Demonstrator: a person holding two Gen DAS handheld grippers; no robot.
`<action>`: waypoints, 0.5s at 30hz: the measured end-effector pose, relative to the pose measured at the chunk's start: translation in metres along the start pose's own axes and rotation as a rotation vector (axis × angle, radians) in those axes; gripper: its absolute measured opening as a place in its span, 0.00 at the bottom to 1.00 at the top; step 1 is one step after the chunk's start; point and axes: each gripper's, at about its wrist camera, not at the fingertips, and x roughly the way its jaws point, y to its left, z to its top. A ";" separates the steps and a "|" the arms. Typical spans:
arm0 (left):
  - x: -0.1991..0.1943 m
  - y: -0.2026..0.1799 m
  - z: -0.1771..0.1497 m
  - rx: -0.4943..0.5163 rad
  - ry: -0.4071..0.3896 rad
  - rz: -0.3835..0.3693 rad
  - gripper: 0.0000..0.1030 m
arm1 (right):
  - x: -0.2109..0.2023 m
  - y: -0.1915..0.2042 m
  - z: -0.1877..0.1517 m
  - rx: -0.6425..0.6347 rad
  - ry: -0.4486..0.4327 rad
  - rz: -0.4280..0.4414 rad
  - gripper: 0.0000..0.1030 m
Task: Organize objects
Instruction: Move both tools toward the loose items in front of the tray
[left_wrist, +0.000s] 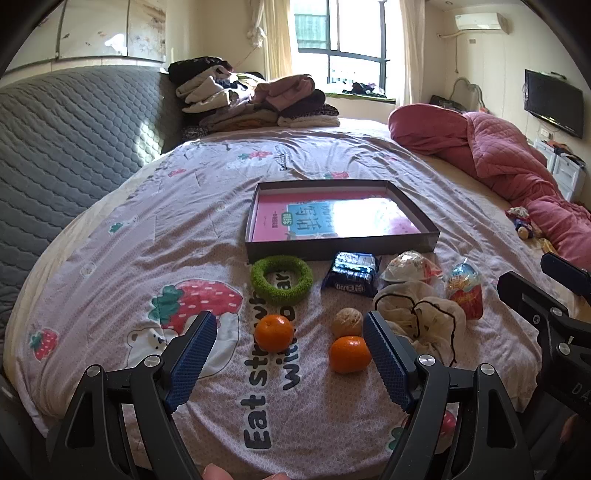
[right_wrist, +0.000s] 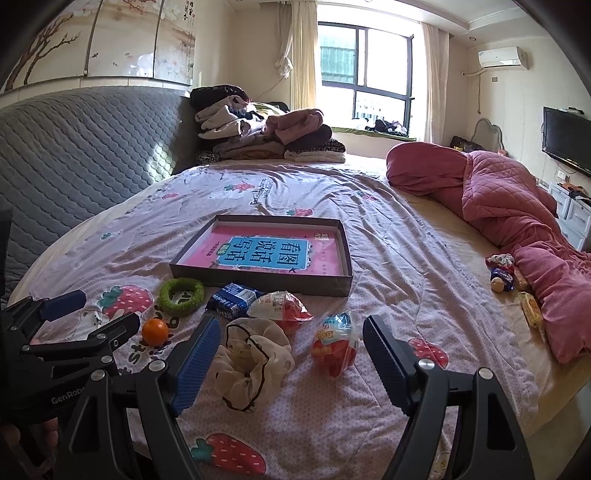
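The bedsheet (left_wrist: 155, 236) carries a strawberry-and-bear print and the words "Eat str… wit…", partly covered by fruit. Inside the shallow dark box (right_wrist: 334, 286) lies a pink book (right_wrist: 266, 254) with large Chinese characters on a blue panel, seen upside down. The neighbouring gripper's arm reads "GenRobo…".

The left gripper (left_wrist: 290, 356) hangs with jaws spread wide and nothing held — one tangerine (left_wrist: 275, 332) sits between its fingers, a second tangerine (left_wrist: 349, 353) and a walnut (left_wrist: 347, 322) just inside the right finger. Beyond lie a green fuzzy ring (left_wrist: 281, 279) and a dark blue snack packet (left_wrist: 352, 275).

The right gripper (right_wrist: 290, 363) is likewise spread and empty — a cream scrunchie (right_wrist: 251, 363) and a red-and-blue wrapped egg toy (right_wrist: 335, 343) lie between its fingers.
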 end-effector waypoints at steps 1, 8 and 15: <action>0.002 0.000 -0.001 0.003 0.005 -0.003 0.80 | 0.002 0.000 -0.001 -0.001 0.004 0.003 0.77; 0.019 0.003 -0.014 0.005 0.051 -0.022 0.80 | 0.018 0.001 -0.010 -0.005 0.044 0.014 0.77; 0.031 0.011 -0.026 -0.001 0.089 -0.034 0.80 | 0.030 0.006 -0.020 -0.021 0.081 0.020 0.77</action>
